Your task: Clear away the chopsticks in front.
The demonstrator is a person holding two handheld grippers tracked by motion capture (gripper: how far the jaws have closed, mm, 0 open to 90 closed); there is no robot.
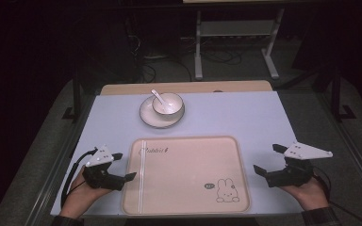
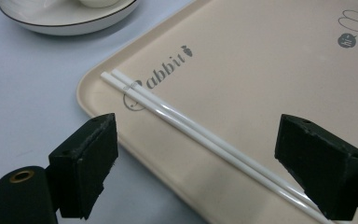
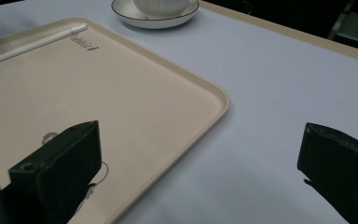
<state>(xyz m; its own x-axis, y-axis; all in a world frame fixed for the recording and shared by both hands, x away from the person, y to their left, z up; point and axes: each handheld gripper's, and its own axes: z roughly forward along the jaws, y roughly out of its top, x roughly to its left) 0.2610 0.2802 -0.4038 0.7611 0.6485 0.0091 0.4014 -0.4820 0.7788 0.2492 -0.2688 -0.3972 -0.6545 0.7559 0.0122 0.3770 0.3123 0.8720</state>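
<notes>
A beige tray (image 1: pixel 188 207) with a rabbit print lies at the near middle of the table. Two white chopsticks (image 1: pixel 142 174) lie side by side along its left part, also plain in the left gripper view (image 2: pixel 186 126). My left gripper (image 1: pixel 125 165) hovers just left of the tray, jaws open and empty, the chopsticks lying beyond them. My right gripper (image 1: pixel 266 160) stands open and empty at the tray's right edge (image 3: pixel 214 93). A white bowl (image 1: pixel 168 102) with a spoon (image 1: pixel 157 95) sits on a saucer (image 1: pixel 149 117) farther back.
The saucer (image 2: pixel 65 21) shows at the top of the left gripper view and the saucer (image 3: pixel 154 21) at the top of the right gripper view. A wooden strip (image 1: pixel 188 87) runs along the table's far edge. Beyond it stand frame legs (image 1: pixel 198 52) and cables on a dark floor.
</notes>
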